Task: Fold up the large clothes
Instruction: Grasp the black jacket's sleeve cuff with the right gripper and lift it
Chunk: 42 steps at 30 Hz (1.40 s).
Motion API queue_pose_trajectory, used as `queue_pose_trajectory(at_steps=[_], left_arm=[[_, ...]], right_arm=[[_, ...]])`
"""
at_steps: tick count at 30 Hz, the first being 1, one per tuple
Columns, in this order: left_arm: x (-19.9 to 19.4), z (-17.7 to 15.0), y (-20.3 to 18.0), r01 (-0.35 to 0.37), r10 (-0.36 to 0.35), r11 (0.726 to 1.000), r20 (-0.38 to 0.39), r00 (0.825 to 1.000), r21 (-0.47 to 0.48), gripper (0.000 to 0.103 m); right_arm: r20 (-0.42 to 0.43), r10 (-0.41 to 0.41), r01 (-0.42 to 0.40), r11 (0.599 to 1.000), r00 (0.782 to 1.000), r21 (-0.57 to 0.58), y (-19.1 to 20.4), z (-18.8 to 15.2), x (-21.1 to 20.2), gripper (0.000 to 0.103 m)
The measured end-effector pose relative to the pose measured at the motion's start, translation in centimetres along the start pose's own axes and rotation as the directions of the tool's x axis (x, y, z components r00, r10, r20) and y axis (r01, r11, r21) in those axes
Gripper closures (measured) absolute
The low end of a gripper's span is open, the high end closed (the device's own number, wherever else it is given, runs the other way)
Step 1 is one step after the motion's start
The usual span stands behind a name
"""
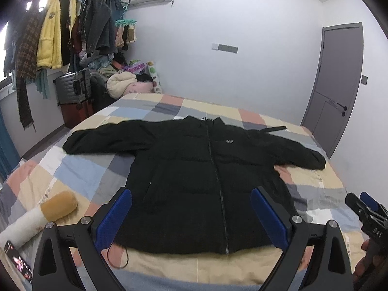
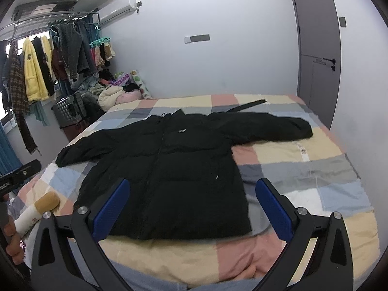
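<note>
A black zip-up puffer jacket (image 1: 194, 169) lies flat and face up on the checked bedspread (image 1: 84, 169), both sleeves spread out sideways, hem toward me. It also shows in the right wrist view (image 2: 174, 169). My left gripper (image 1: 191, 215) is open and empty, held above the jacket's hem with blue pads (image 1: 114, 220) wide apart. My right gripper (image 2: 192, 208) is open and empty, above the jacket's right hem corner. The right gripper (image 1: 363, 206) also shows at the right edge of the left wrist view.
A cream and tan plush roll (image 1: 48, 211) lies on the bed at the left, with a phone (image 1: 19, 262) near it. A clothes rack (image 1: 60, 31), suitcases (image 1: 72, 89) and a pile of clothes stand at the far left. A grey door (image 1: 339, 84) is at the right.
</note>
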<state>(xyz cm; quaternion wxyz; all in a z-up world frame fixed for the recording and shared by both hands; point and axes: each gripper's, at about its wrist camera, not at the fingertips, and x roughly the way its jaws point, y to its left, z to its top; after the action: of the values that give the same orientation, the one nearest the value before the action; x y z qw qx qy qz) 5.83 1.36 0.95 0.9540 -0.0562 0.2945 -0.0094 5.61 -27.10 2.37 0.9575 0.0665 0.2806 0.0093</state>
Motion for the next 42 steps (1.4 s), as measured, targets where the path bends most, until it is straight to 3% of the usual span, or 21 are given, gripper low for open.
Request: queue_pose_trajectory(at_steps=[7, 12, 15, 17, 22, 29, 33, 37, 42], left_arm=[[3.3, 1.9, 0.0, 0.022, -0.021, 1.0, 0.083, 0.996, -0.009, 0.004], [6.9, 3.0, -0.6, 0.012, -0.014, 1.0, 0.088, 0.996, 0.026, 0.004], [9.6, 2.9, -0.4, 0.019, -0.022, 0.999, 0.078, 0.997, 0.033, 0.004], [11.3, 2.5, 0.0, 0.028, -0.03, 0.999, 0.068, 0.997, 0.033, 0.004], [15.0, 1.5, 1.2, 0.023, -0.024, 1.0, 0.06, 0.998, 0.021, 0.004], [20.7, 0.1, 3.0, 0.042, -0.044, 0.996, -0.024, 0.999, -0.077, 0.004], [23.2, -0.6, 3.3, 0.03, -0.036, 0.996, -0.068, 0.997, -0.08, 0.004], [25.0, -1.3, 3.0, 0.014, -0.021, 0.998, -0.107, 0.994, -0.065, 0.004], [27.4, -2.2, 2.8, -0.006, -0.006, 0.997, -0.164, 0.986, -0.073, 0.004]], right_arm=[[0.087, -0.034, 0.037, 0.999, 0.996, -0.028, -2.3, 2.5, 3.1, 0.0], [0.133, -0.057, 0.061, 0.998, 0.989, -0.026, -4.2, 4.1, 5.7, 0.0], [0.173, -0.144, 0.157, 0.986, 0.974, -0.063, -5.1, 4.6, 8.0, 0.0], [0.182, -0.155, 0.167, 0.985, 0.971, -0.052, -6.3, 4.7, 9.5, 0.0], [0.155, -0.171, 0.166, 0.985, 0.973, 0.044, -11.5, 5.4, 14.4, 0.0], [0.102, -0.234, 0.223, 0.969, 0.967, 0.103, -18.9, 6.6, 21.9, 0.0], [0.059, -0.26, 0.247, 0.953, 0.964, 0.175, -23.6, 7.0, 26.0, 0.006], [-0.02, -0.285, 0.278, 0.912, 0.958, 0.302, -29.5, 6.6, 30.3, 0.009], [-0.098, -0.276, 0.287, 0.813, 0.956, 0.506, -36.6, 4.0, 34.9, 0.01]])
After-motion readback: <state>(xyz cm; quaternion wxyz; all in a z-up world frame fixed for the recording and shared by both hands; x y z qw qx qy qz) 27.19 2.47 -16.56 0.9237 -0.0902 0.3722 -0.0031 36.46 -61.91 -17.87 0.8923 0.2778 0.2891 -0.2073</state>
